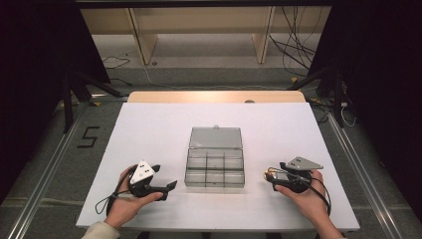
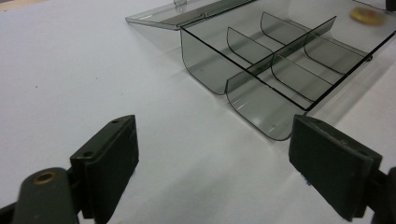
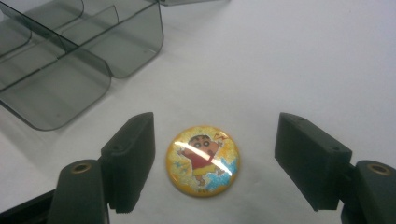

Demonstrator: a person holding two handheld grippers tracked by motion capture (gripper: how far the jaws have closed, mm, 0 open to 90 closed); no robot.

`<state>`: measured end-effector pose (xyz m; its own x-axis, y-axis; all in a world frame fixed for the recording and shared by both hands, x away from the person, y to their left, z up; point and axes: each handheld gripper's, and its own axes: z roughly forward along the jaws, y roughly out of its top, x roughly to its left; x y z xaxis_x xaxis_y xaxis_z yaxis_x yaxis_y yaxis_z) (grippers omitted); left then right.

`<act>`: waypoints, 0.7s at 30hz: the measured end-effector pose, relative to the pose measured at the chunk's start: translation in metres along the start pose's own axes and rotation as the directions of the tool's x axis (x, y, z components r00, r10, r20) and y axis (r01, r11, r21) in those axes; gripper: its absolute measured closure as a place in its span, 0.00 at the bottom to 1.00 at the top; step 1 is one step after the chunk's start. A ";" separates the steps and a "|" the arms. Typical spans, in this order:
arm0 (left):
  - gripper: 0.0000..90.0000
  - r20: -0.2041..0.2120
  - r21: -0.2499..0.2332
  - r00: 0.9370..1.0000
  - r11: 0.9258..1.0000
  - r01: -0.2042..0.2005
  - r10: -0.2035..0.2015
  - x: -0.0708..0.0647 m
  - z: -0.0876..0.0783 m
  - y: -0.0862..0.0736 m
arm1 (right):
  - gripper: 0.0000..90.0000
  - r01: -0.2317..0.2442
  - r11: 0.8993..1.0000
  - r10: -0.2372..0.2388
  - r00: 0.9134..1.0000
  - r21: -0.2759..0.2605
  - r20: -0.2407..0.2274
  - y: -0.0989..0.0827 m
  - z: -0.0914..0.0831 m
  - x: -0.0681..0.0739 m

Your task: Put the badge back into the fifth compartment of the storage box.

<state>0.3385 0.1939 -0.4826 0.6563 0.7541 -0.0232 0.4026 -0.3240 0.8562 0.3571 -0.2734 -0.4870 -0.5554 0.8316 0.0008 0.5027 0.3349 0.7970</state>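
Note:
A clear grey compartment box (image 1: 215, 169) lies open at the middle of the white table (image 1: 149, 124), its lid (image 1: 216, 137) folded back; its compartments look empty. A round yellow badge (image 3: 203, 159) with a cartoon figure lies flat on the table right of the box, seen small in the high view too (image 1: 268, 174). My right gripper (image 3: 215, 161) is open with the badge between its jaws, neither pad touching it. My left gripper (image 2: 210, 158) is open over bare table, left of the box (image 2: 280, 60), with nothing between its jaws.
The box's dividers (image 3: 56, 42) stand close to the left of the right gripper. A wooden strip (image 1: 214, 96) edges the table's far side. Beyond it are shelf legs and cables on the floor (image 1: 293, 50). Tripod legs (image 1: 74, 89) stand at both far corners.

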 end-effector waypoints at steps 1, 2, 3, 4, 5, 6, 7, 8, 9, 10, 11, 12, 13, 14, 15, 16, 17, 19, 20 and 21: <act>0.18 0.002 0.000 1.000 1.000 0.001 -0.001 -0.001 0.000 0.000 | 0.33 0.000 1.000 0.000 1.000 0.004 -0.002 -0.001 0.001 -0.001; 0.18 0.004 0.004 1.000 1.000 -0.001 0.001 -0.001 0.000 0.000 | 0.33 0.002 1.000 -0.002 1.000 0.013 -0.002 -0.001 0.001 -0.001; 0.18 0.005 0.005 1.000 1.000 0.001 -0.001 -0.002 0.000 0.000 | 0.34 0.005 1.000 -0.005 1.000 0.019 -0.003 -0.002 0.002 -0.002; 0.18 0.005 0.004 1.000 1.000 0.001 -0.001 -0.002 0.001 0.000 | 0.34 0.006 1.000 -0.006 1.000 0.020 -0.004 -0.002 0.002 -0.002; 0.18 0.006 0.006 1.000 1.000 0.000 0.000 -0.003 0.001 0.000 | 0.34 0.007 1.000 -0.007 1.000 0.025 -0.006 -0.002 0.003 -0.003; 0.18 0.007 0.005 1.000 1.000 -0.001 0.001 -0.003 0.001 0.000 | 0.35 0.008 1.000 -0.007 1.000 0.028 -0.010 -0.002 0.003 -0.002; 0.18 0.006 0.006 1.000 1.000 -0.001 0.001 -0.003 0.001 0.000 | 0.35 0.010 0.999 -0.010 1.000 0.033 -0.016 -0.001 0.004 -0.002; 0.18 0.007 0.004 1.000 1.000 0.002 -0.002 -0.002 0.001 0.000 | 0.35 0.017 0.999 -0.016 1.000 0.038 -0.021 -0.001 0.006 -0.001; 0.18 0.007 0.007 1.000 1.000 0.001 -0.001 -0.002 0.001 0.000 | 0.36 0.023 0.999 -0.022 0.999 0.048 -0.028 -0.001 0.007 0.000; 0.18 0.007 0.008 1.000 1.000 0.002 -0.002 -0.002 0.001 0.000 | 0.37 0.030 0.998 -0.029 0.999 0.051 -0.030 -0.001 0.009 0.001; 0.18 0.006 0.009 1.000 1.000 0.003 -0.003 -0.001 0.001 -0.001 | 0.37 0.033 0.998 -0.031 0.999 0.062 -0.032 0.000 0.010 0.001; 0.18 0.006 0.010 1.000 1.000 0.004 -0.004 -0.001 0.001 -0.001 | 0.39 0.042 0.997 -0.039 0.999 0.070 -0.033 0.000 0.012 0.002; 0.18 0.004 0.008 1.000 1.000 0.006 -0.006 0.000 0.001 -0.001 | 0.40 0.046 0.996 -0.044 0.998 0.074 -0.033 0.001 0.012 0.002; 0.18 0.003 0.008 1.000 1.000 0.006 -0.006 0.000 0.001 -0.001 | 0.41 0.044 0.996 -0.041 0.999 0.081 -0.033 0.001 0.013 0.003; 0.18 0.003 0.008 1.000 1.000 0.006 -0.006 0.000 0.001 -0.001 | 0.42 0.046 0.995 -0.043 0.999 0.086 -0.033 0.001 0.014 0.003; 0.18 0.002 0.009 1.000 1.000 0.006 -0.006 0.000 0.002 0.000 | 0.42 0.043 0.995 -0.040 0.999 0.089 -0.035 0.001 0.014 0.002; 0.18 0.003 0.012 1.000 1.000 0.004 -0.004 -0.001 0.002 -0.001 | 0.43 0.043 0.995 -0.040 0.999 0.091 -0.034 0.001 0.014 0.002; 0.18 0.005 0.013 1.000 1.000 0.003 -0.003 -0.001 0.002 -0.001 | 0.44 0.040 0.995 -0.037 0.999 0.090 -0.035 0.001 0.014 0.002; 0.18 0.005 0.012 1.000 1.000 0.001 -0.001 -0.001 0.002 -0.001 | 0.44 0.039 0.995 -0.036 0.999 0.090 -0.035 0.001 0.014 0.001; 0.18 0.004 0.011 1.000 1.000 0.001 -0.001 -0.001 0.002 0.000 | 0.45 0.038 0.995 -0.035 0.999 0.089 -0.033 0.001 0.014 0.001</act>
<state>0.3386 0.1918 -0.4840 0.6587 0.7519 -0.0263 0.4101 -0.3295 0.8504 0.3663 -0.2656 -0.4945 -0.5938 0.8045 -0.0072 0.5385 0.4041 0.7394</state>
